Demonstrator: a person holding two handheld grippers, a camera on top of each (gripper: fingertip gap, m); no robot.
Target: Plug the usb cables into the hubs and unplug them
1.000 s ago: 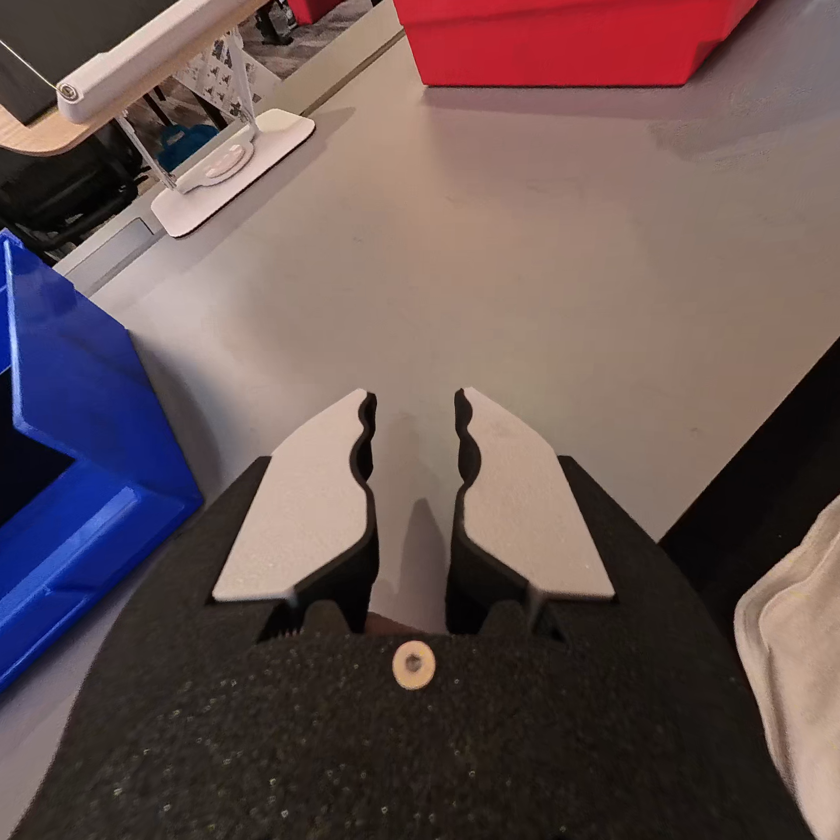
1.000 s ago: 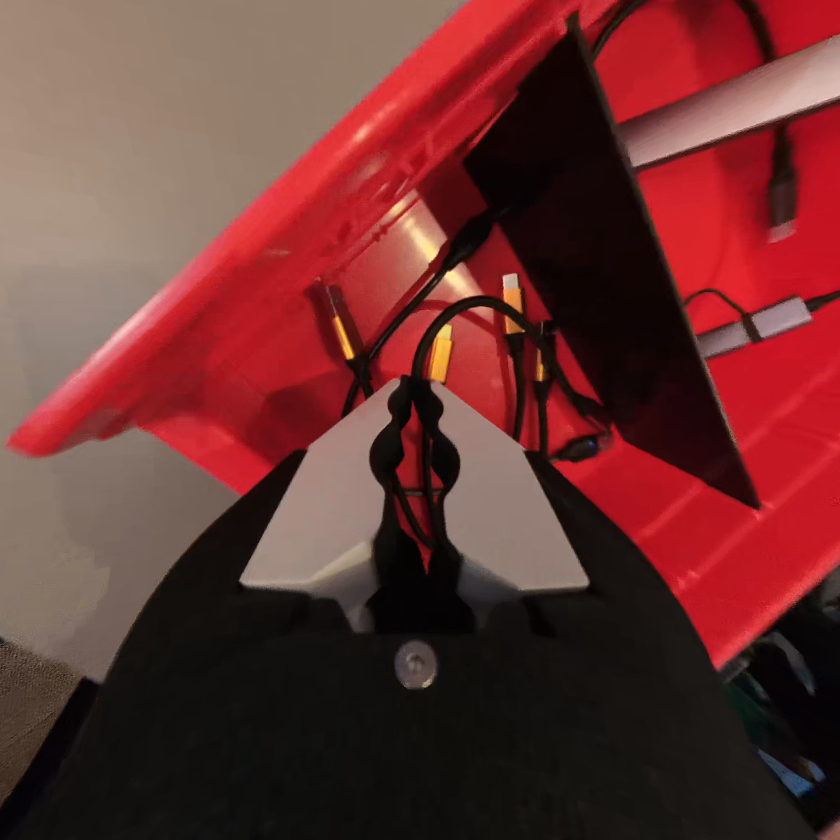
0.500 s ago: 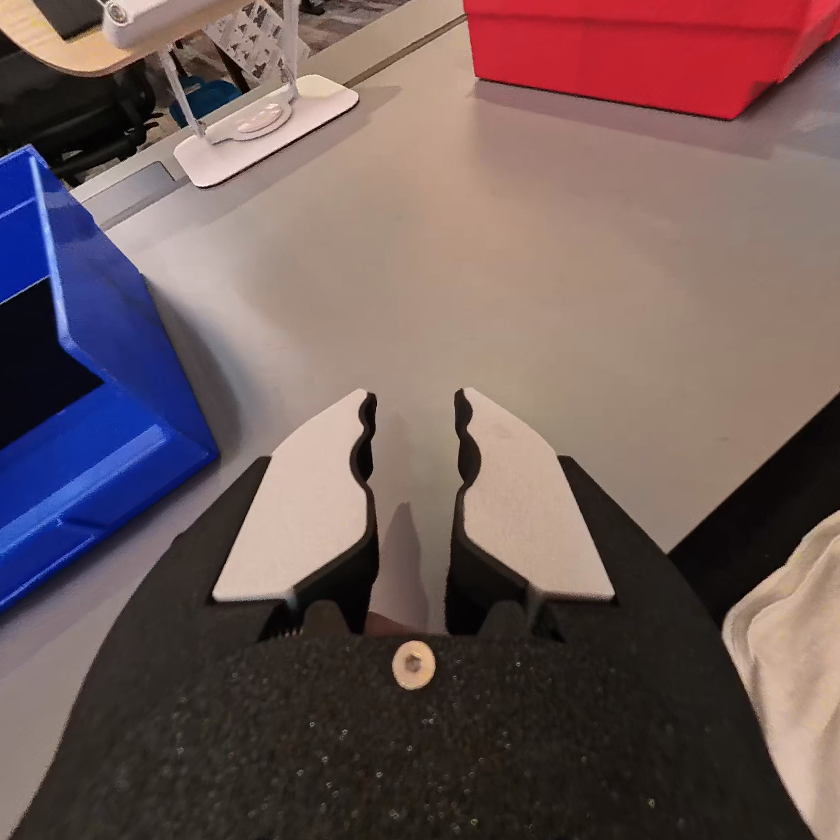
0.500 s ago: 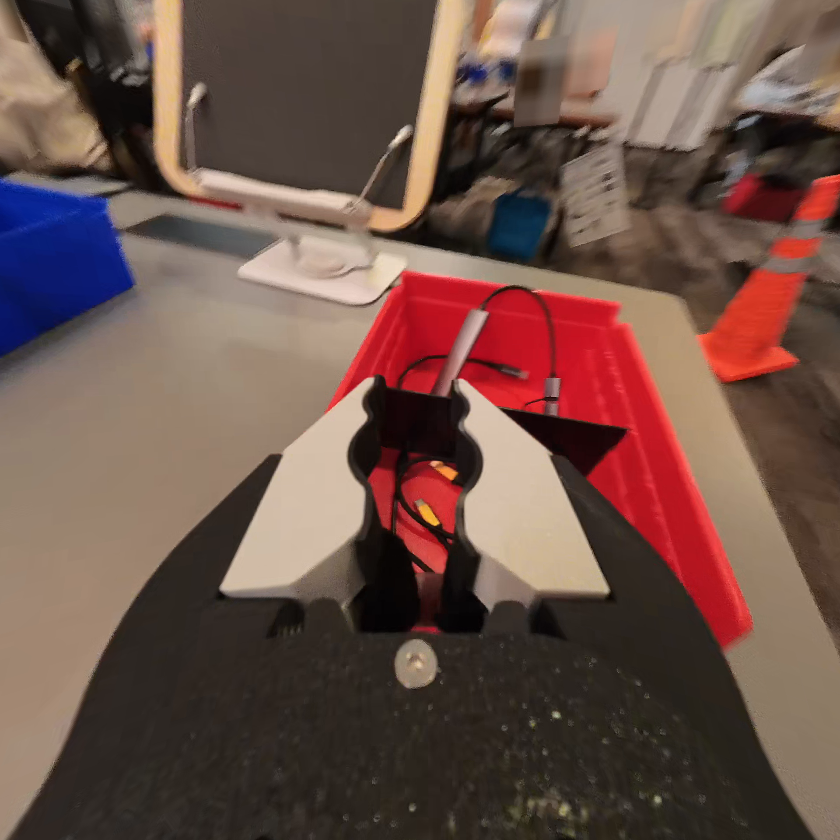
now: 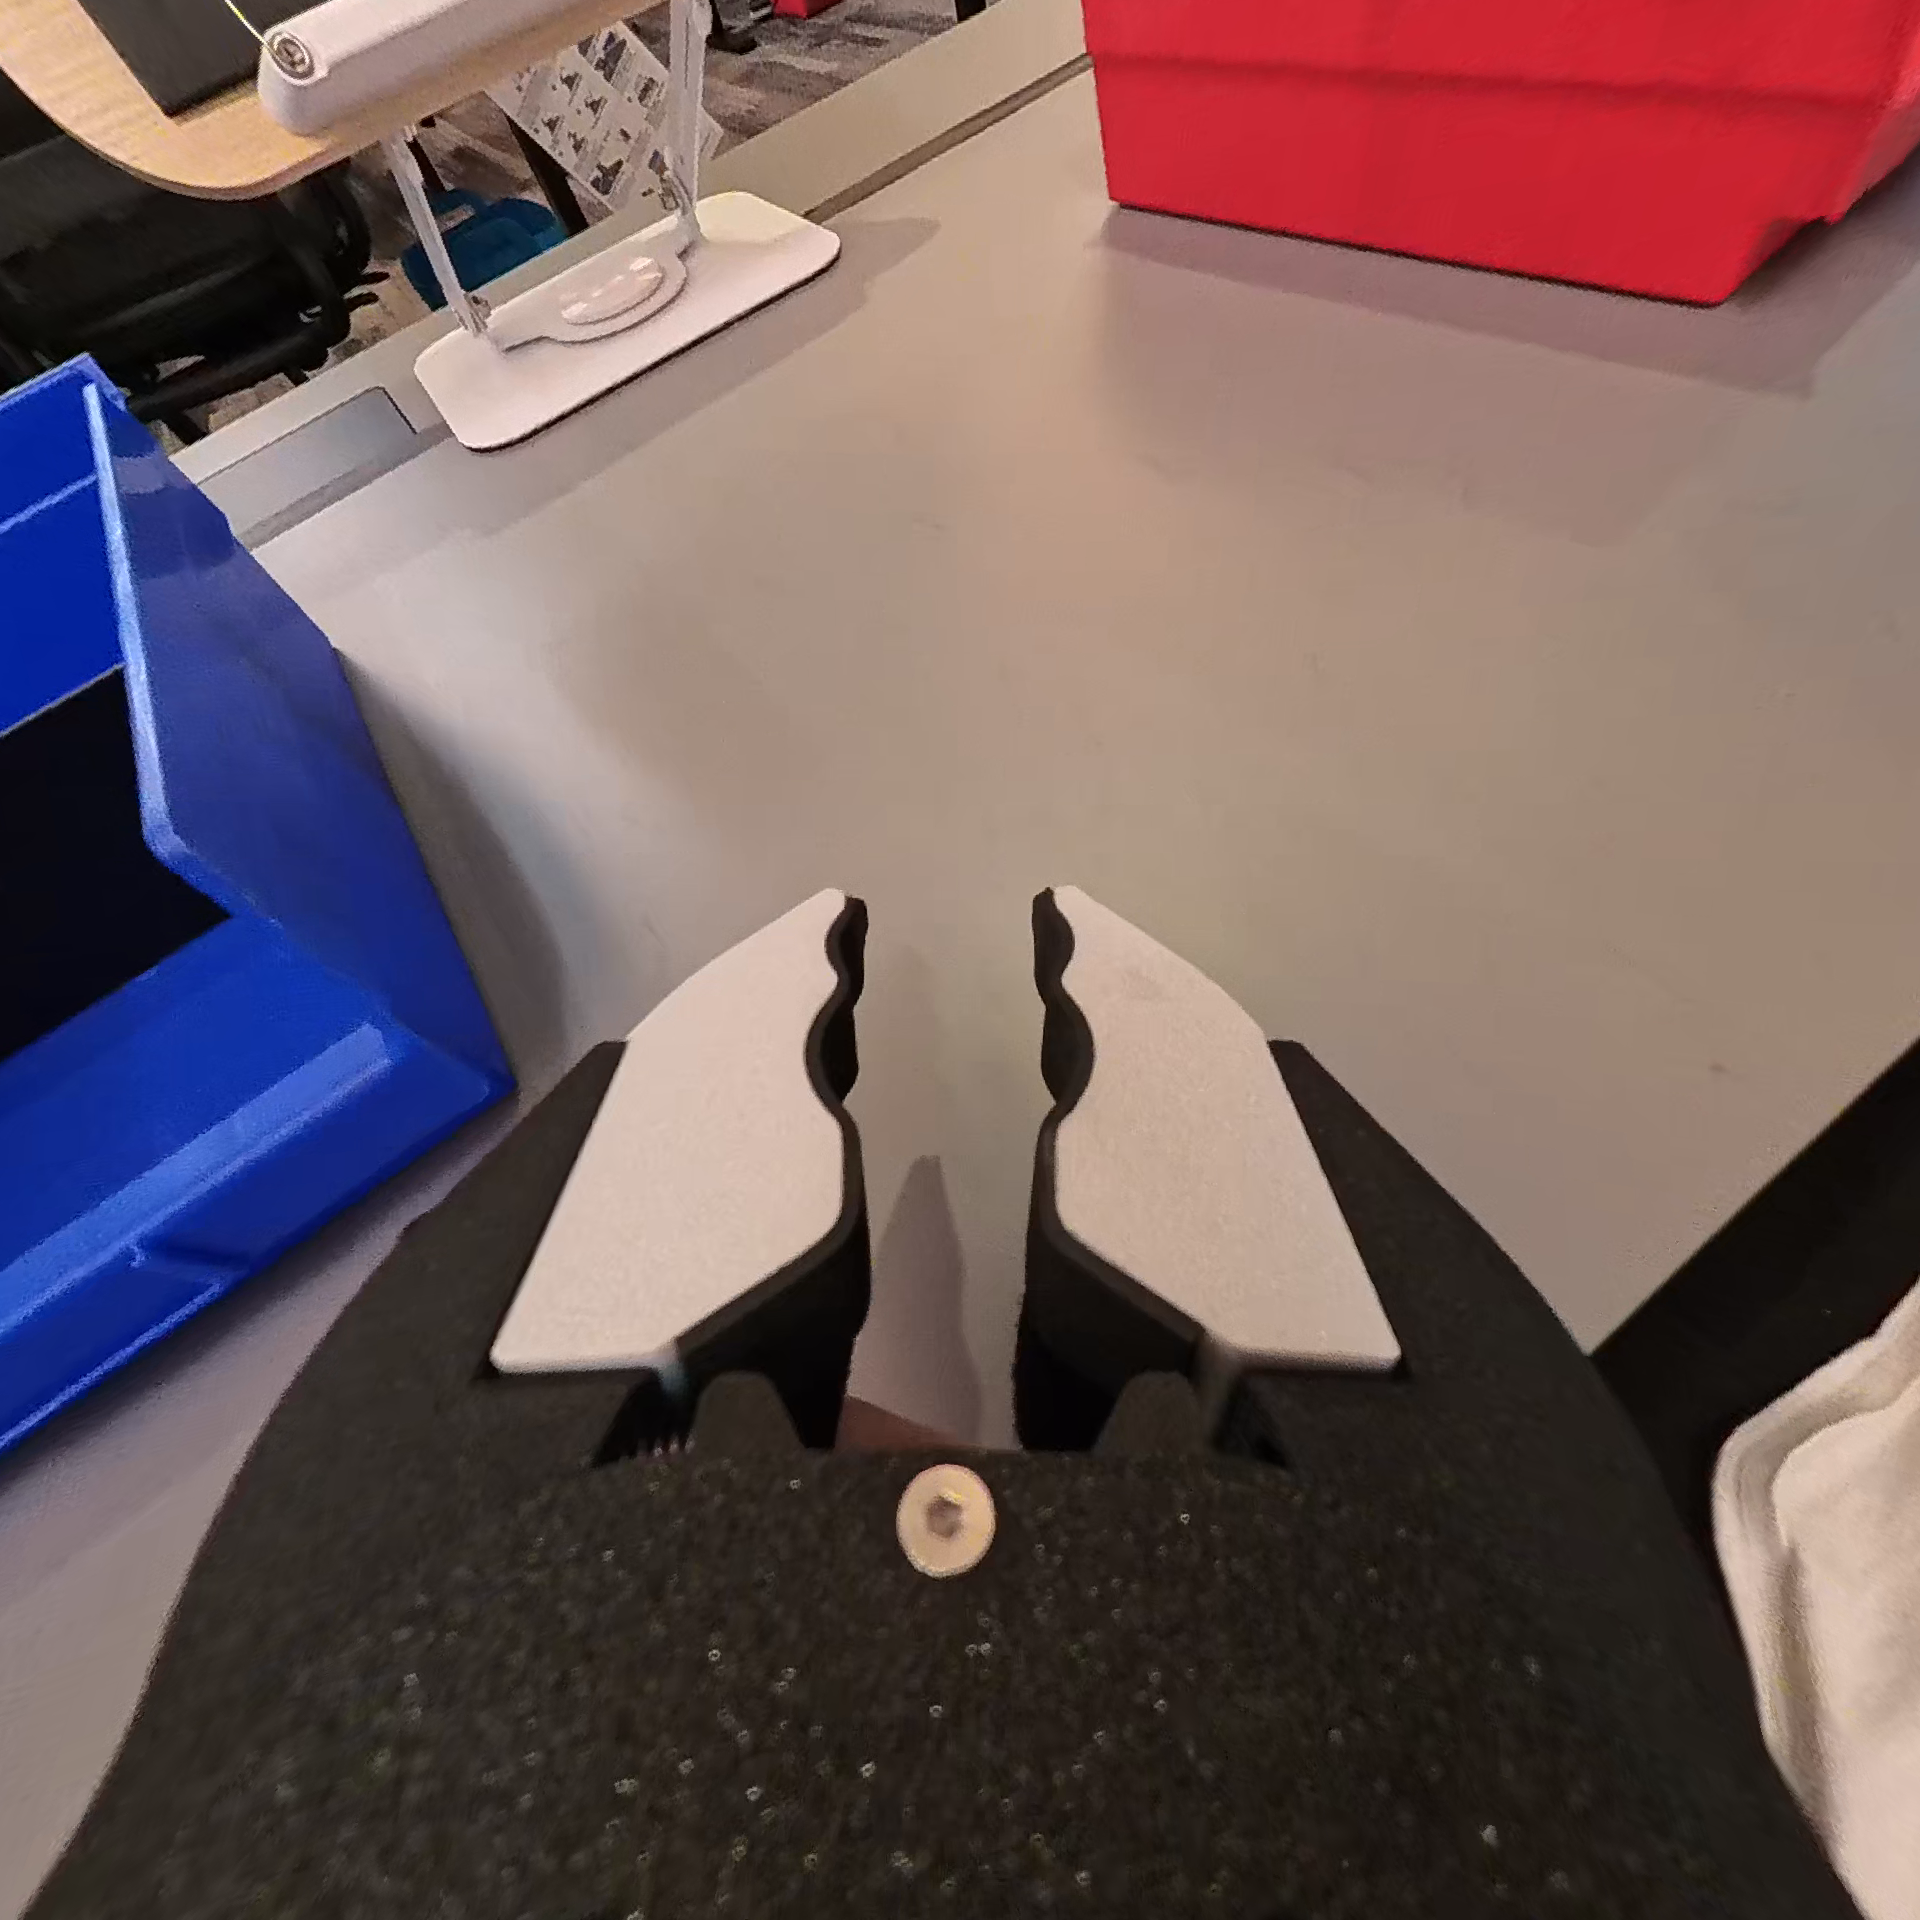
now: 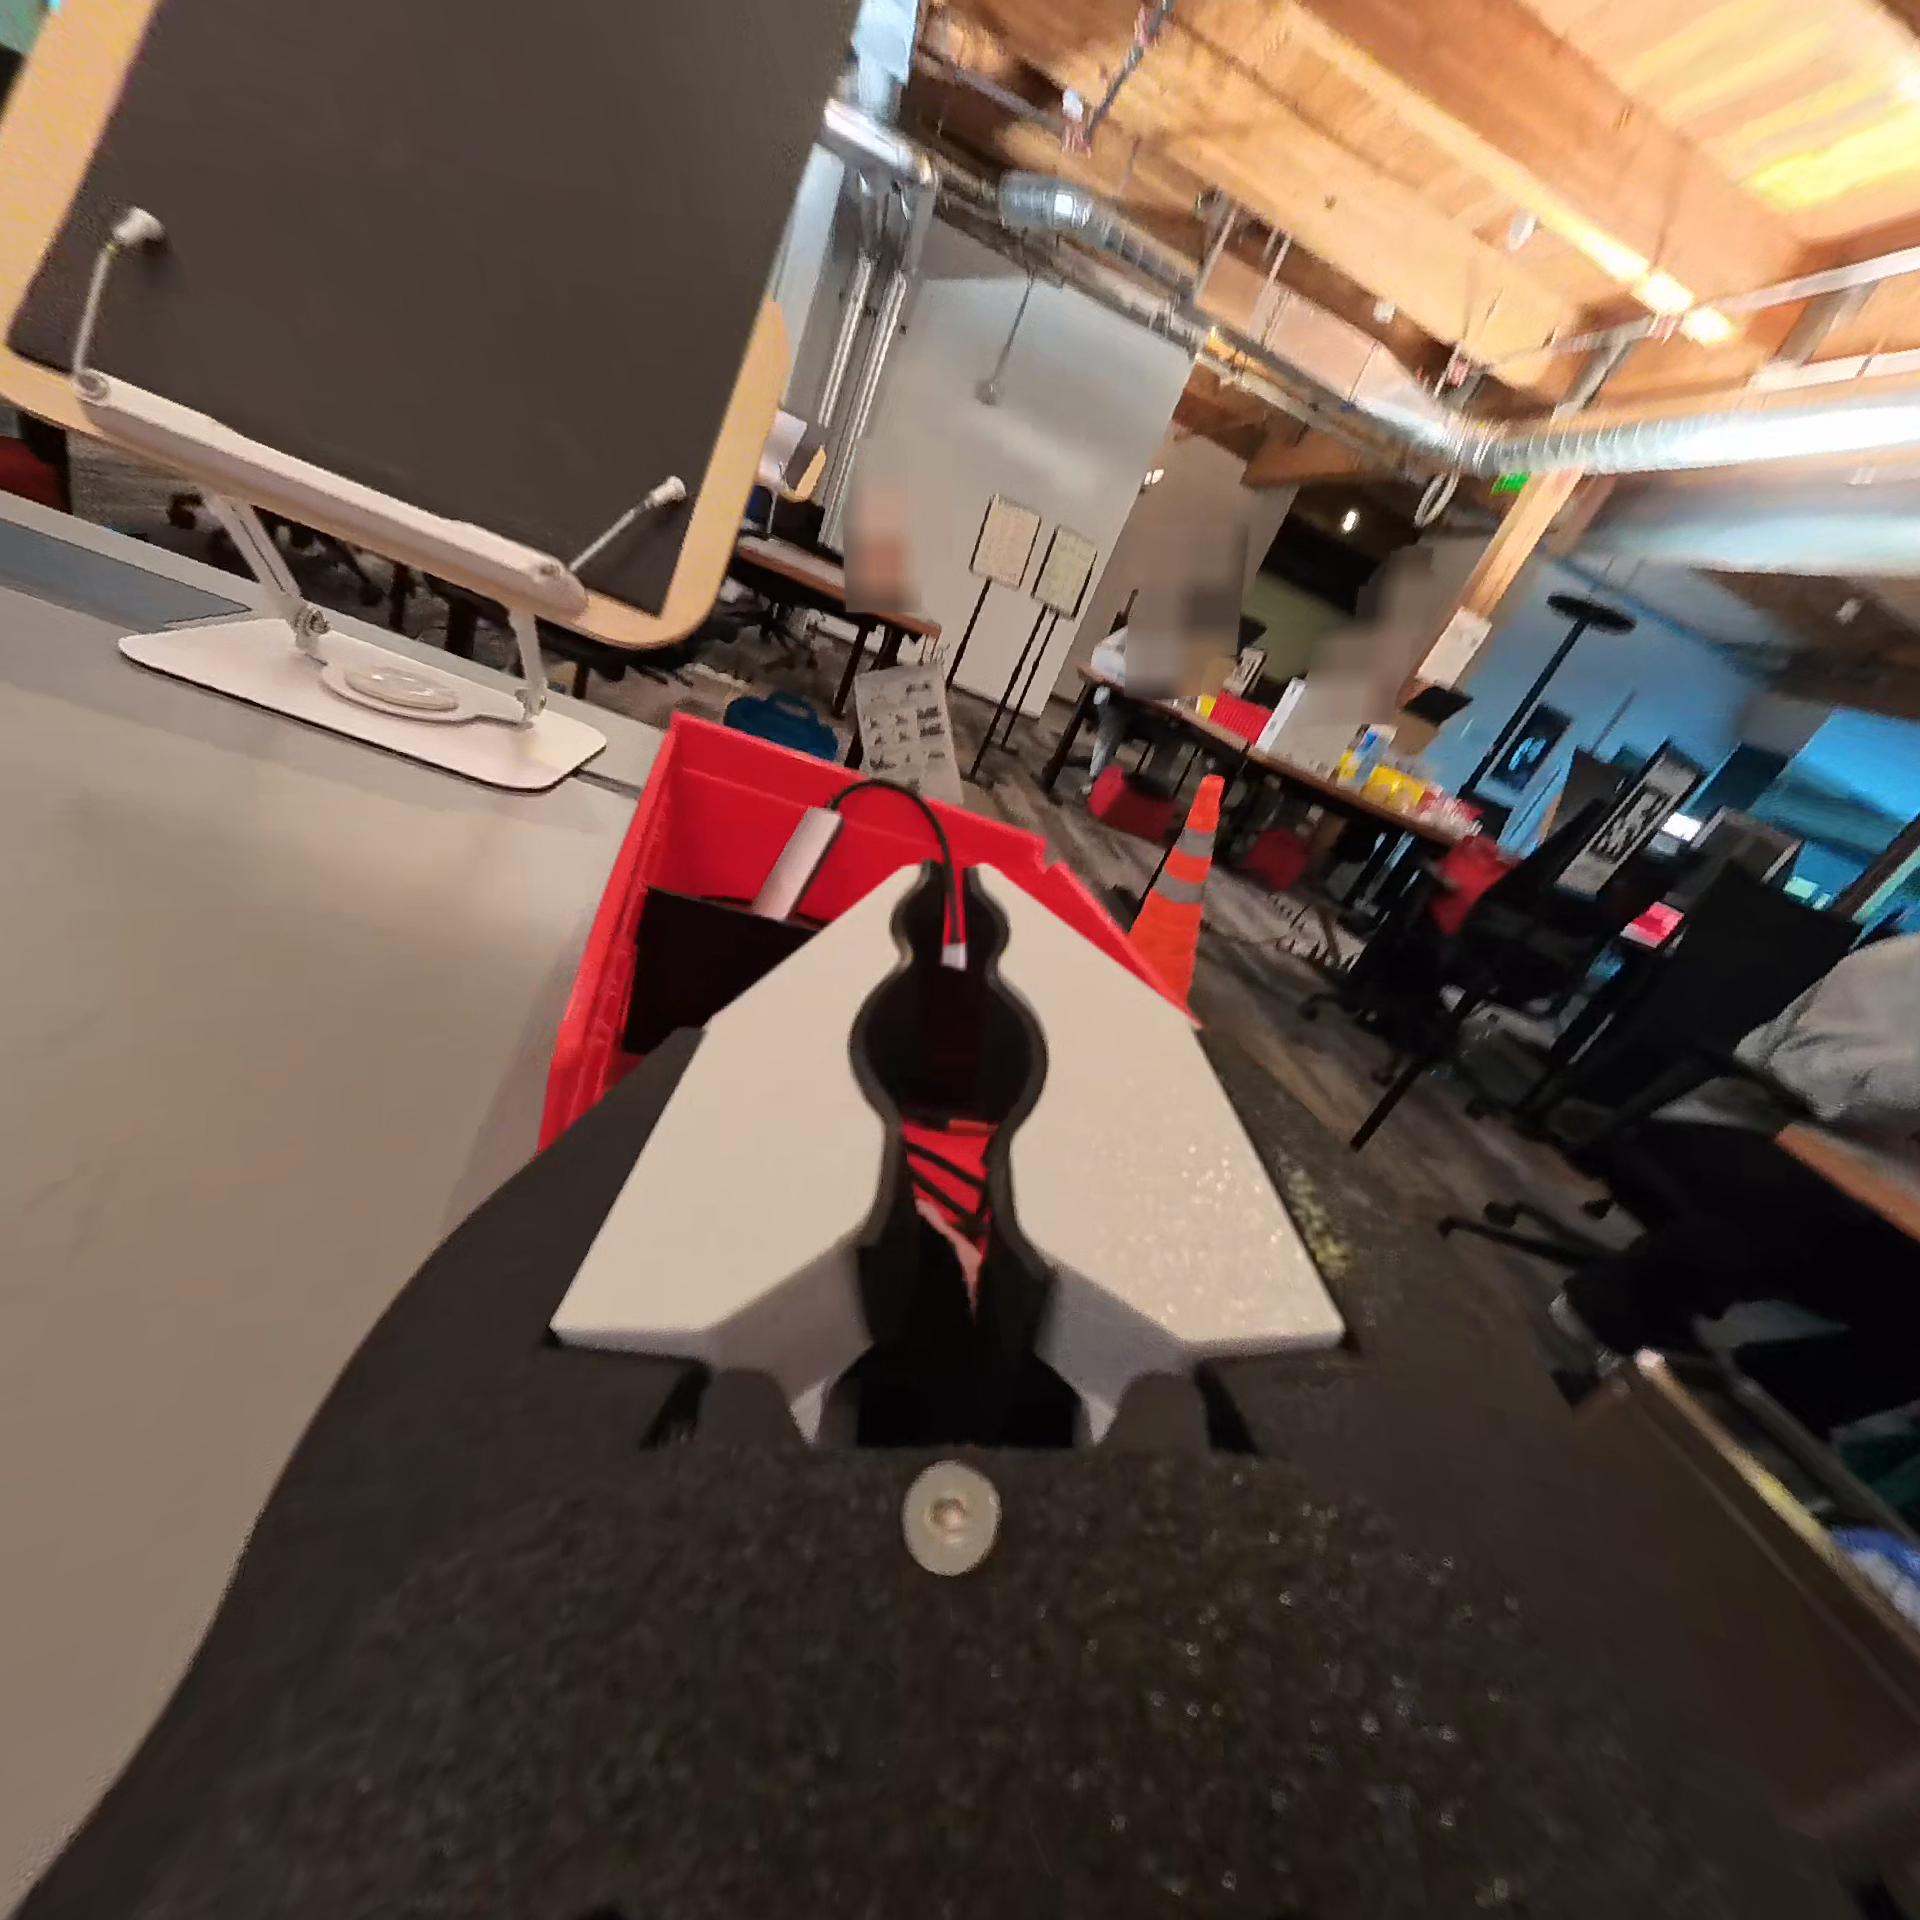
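Note:
My left gripper [image 5: 948, 904] is open and empty, low over the bare grey table [image 5: 1247, 675], with a blue bin [image 5: 260, 831] close on its left. My right gripper [image 6: 948, 878] is almost closed, tilted up over the near end of a red bin [image 6: 665, 831]. Thin black cable strands [image 6: 940, 1179] run between its fingers. Inside the red bin I see a black divider [image 6: 707, 956] and a silver adapter [image 6: 795, 868] with a looping black lead. The red bin also shows in the left wrist view [image 5: 1455, 135], far right.
A white stand base [image 5: 623, 312] holding a wood-framed dark board [image 6: 416, 260] sits at the table's far edge. The table's front edge runs at the right, with a white cloth [image 5: 1829, 1558] beyond it. An orange cone [image 6: 1184, 894], chairs and desks stand on the floor past the red bin. Spacing between my two grippers at the tips: around 40 cm.
My right gripper has lifted and tilted up from looking down into the red bin; its fingers were shut, opened, and have closed again. My left gripper has drifted slightly, staying open.

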